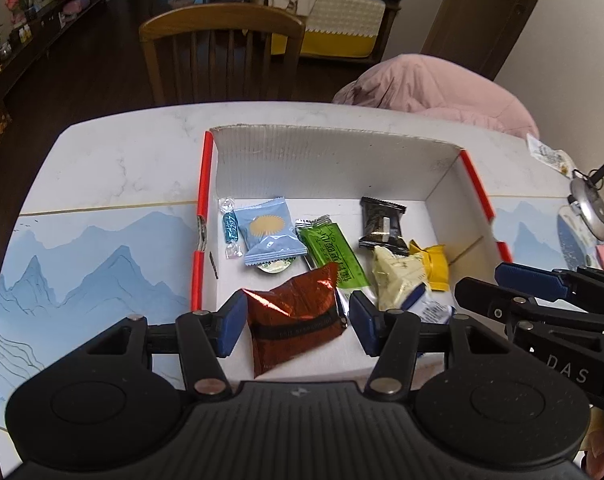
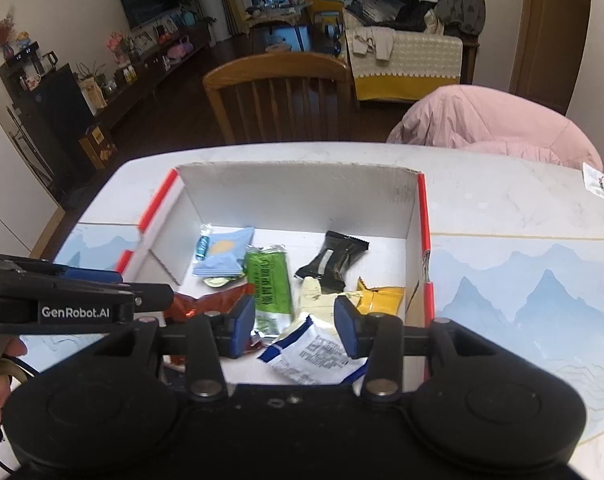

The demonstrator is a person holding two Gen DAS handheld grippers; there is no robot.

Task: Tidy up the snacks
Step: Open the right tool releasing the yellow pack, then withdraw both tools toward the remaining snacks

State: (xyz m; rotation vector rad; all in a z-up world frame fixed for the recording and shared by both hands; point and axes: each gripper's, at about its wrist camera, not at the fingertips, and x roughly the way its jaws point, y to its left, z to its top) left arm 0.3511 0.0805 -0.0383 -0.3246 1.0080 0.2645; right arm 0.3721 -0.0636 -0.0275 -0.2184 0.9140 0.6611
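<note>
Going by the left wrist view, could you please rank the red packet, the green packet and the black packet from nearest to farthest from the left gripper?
1. Red packet: between the open fingers of the left gripper, at the box's near edge.
2. Green packet: mid-box, just beyond the red one.
3. Black packet: farther back, toward the right.

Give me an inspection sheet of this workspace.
Surface: table, pale marble top with blue mountain print.
Job's things: open box holding wrapped snacks, among them a red packet, green packet and black packet.
Clutter: small packet at the table's far right.
Grippers: left gripper open, straddling the red packet; right gripper open over a white packet.
Cables: nothing seen.
Surroundings: wooden chair, pink coat.
</note>
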